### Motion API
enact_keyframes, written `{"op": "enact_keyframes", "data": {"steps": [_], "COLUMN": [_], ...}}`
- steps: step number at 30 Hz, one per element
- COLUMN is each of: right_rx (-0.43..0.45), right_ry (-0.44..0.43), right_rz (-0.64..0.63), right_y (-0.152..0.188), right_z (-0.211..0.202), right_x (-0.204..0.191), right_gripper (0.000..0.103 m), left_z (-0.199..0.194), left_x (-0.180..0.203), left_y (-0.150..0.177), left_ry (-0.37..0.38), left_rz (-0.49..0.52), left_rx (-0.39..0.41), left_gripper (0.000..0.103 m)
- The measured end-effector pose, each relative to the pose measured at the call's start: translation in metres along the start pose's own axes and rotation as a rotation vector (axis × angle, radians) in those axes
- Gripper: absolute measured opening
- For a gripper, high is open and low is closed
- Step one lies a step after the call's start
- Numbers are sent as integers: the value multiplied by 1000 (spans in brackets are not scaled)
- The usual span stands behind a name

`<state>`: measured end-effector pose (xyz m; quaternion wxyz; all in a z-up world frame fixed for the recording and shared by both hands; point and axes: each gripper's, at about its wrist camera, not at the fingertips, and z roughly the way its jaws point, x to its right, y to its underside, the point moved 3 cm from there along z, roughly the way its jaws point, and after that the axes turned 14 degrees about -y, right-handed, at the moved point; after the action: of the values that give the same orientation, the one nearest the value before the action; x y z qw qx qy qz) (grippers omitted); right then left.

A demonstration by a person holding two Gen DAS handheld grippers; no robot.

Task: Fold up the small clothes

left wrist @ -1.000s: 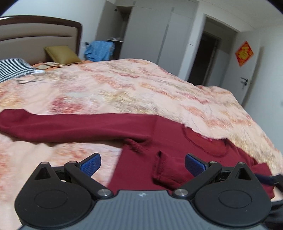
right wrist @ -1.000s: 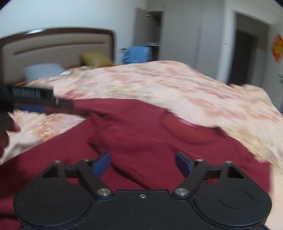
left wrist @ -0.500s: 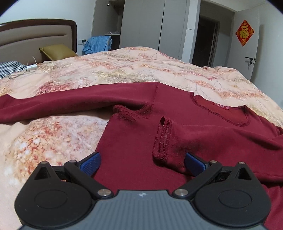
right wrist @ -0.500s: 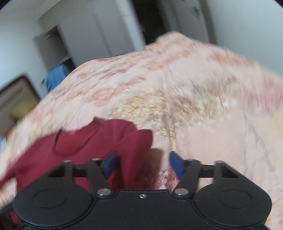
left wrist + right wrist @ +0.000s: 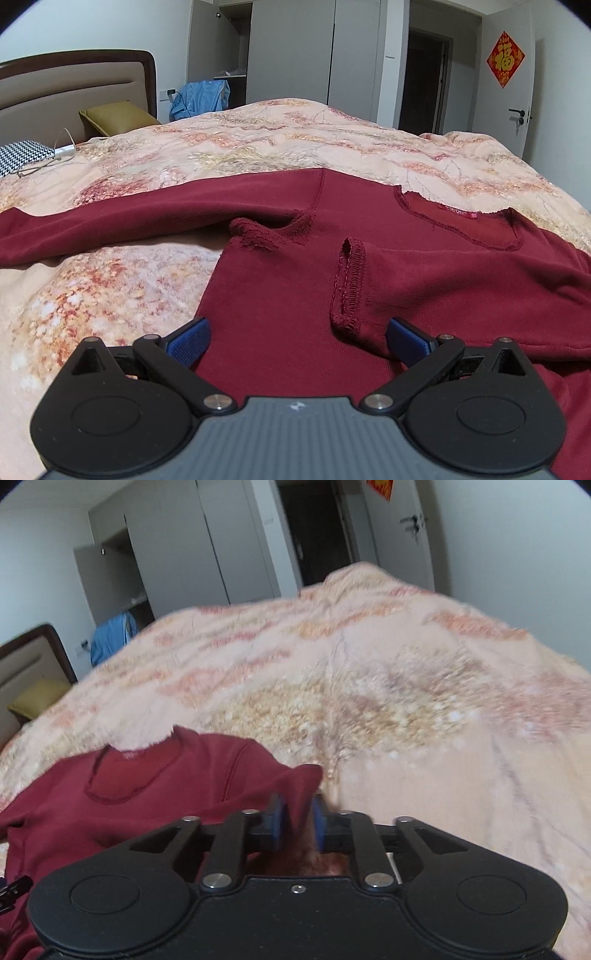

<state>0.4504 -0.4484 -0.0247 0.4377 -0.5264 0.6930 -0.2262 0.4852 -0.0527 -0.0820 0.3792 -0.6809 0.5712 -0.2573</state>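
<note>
Red sweater (image 5: 280,332) spread on the bed (image 5: 258,155). Left claw (image 5: 295,341) spread wide just above its body. Right claw (image 5: 297,825) closing on the fold at the sweater's shoulder edge.

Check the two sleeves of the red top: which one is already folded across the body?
The sleeve whose stitched cuff lies on the chest, just ahead of the left gripper. The other sleeve stretches straight out over the floral quilt.
</note>
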Motion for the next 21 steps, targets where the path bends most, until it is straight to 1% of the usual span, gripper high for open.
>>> {"op": "enact_keyframes", "data": {"steps": [2,5,8,10,12,14,16,18,19,20,21], "right_rx": [23,23,-3,-31,-55,-55,-44,-34,-25,-14,-7], "right_ry": [23,42,37,27,34,35,23,48,47,44,45], "right_rz": [-61,-203,-320,-374,-415,-430,-420,-408,-400,-393,-386], "right_y": [8,32,60,74,81,82,78,75,74,73,72], "right_z": [-24,-59,-83,-85,-78,-67,-57,-46,-43,-42,-42], "right_x": [-6,-19,-32,-40,-46,-51,-56,-60,-61,-63,-64], "right_gripper": [35,42,44,44,44,44,42,35,28,7,6], "left_z": [0,0,1,1,1,1,2,2,2,2,1], "left_x": [0,0,0,0,0,-1,-1,-2,-2,-2,-3], "left_y": [0,1,1,1,1,1,1,1,2,2,2], "left_ry": [-1,-2,-2,-2,0,3,7,9,10,10,11], "left_rz": [1,2,3,3,1,-3,-8,-10,-11,-12,-12], "left_rx": [0,2,2,3,5,5,5,5,6,6,6], "left_gripper": [103,103,103,103,103,103,103,103,103,103,103]}}
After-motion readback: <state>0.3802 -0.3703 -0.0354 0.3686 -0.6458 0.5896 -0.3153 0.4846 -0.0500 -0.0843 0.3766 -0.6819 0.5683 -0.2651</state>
